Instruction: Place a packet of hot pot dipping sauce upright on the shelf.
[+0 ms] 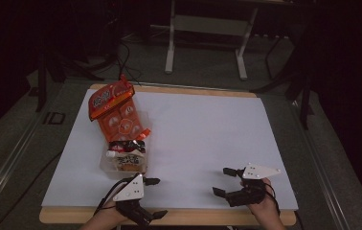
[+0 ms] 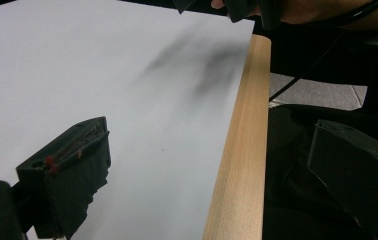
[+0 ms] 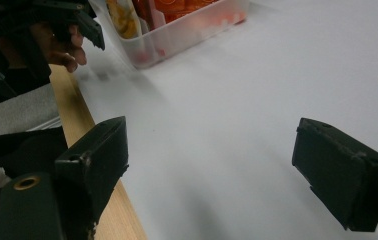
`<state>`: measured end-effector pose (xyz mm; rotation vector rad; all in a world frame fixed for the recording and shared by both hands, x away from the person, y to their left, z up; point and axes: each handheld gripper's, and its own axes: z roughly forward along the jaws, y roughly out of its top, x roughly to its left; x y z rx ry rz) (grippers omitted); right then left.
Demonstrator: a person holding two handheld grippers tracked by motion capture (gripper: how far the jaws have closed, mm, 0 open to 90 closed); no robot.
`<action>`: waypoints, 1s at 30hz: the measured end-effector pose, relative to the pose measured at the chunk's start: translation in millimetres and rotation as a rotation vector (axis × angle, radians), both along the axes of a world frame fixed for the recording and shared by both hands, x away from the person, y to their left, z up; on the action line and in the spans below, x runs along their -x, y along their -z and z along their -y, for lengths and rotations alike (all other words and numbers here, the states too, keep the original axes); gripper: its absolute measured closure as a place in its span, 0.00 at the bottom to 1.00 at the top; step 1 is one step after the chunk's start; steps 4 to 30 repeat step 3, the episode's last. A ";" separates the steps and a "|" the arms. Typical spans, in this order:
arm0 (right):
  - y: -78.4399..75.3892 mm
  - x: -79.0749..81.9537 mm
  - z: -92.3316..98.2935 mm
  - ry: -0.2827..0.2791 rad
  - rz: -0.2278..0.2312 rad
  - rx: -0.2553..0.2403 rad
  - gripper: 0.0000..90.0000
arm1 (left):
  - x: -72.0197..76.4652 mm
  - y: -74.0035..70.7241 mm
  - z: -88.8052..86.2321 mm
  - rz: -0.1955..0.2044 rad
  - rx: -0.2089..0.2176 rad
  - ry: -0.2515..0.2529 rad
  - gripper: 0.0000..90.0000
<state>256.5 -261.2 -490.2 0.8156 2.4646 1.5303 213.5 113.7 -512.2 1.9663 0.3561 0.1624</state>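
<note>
— Grippers first, since they sat nearest: how many, and how did they stand?

— Two. The left gripper (image 1: 156, 197) was at the near wooden edge (image 1: 193, 216) of the table, jaws spread wide apart with nothing between them. The right gripper (image 1: 223, 181) hovered over the white sheet (image 1: 203, 129) a little farther in, jaws likewise well apart and empty.

— Did the gripper views add anything?

— The left gripper view looked along the table's edge, one jaw over the sheet and the other off the table beyond the wood; the right gripper (image 2: 217, 7) and its hand showed at the top. The right gripper view showed the left gripper (image 3: 84, 25) with fingers (image 3: 69, 55) curled round it, and just past it the near corner of the clear plastic tub (image 3: 187, 32), whose see-through wall was plainer there than from above.

— And the tub?

— One tub (image 1: 106, 164), on the sheet's left side, just beyond the left gripper and well apart from the right one. It was packed with snack packets.

— How many?

— The orange bag (image 1: 109, 98) leaned out of the far end, an orange pack with round pictures (image 1: 121, 122) lay under it, and a white-labelled packet (image 1: 129, 160) sat at the near end. Probably three or four; a dark wrapper (image 1: 130, 145) between them was too small to tell apart.
</note>
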 end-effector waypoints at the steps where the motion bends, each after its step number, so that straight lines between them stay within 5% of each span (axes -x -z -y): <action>1: 0.1 0.2 -0.6 -0.002 0.000 0.004 0.16 | 0.0 0.0 0.3 -0.001 -0.001 0.000 0.04; 30: 0.6 0.4 -1.4 -0.002 0.002 0.009 0.16 | 0.1 0.0 0.8 0.002 -0.001 0.001 0.04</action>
